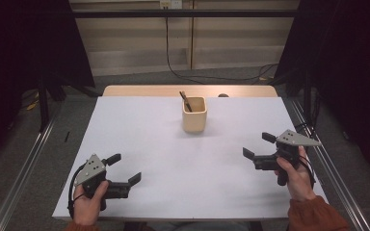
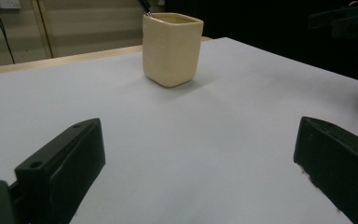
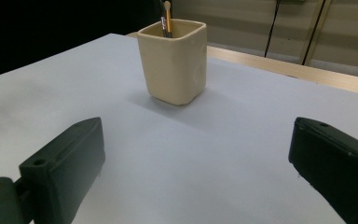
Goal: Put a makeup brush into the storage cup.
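Your left hand-held gripper and right hand-held gripper both gape wide, well apart from the cup on the table.

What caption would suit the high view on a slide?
Two hand-held grippers, left and right, fingers open, flank a cream cup holding dark sticks on a white table.

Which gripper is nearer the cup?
Right, slightly. The right gripper sits off the cup's right side; the left gripper is farther toward the table's near left corner.
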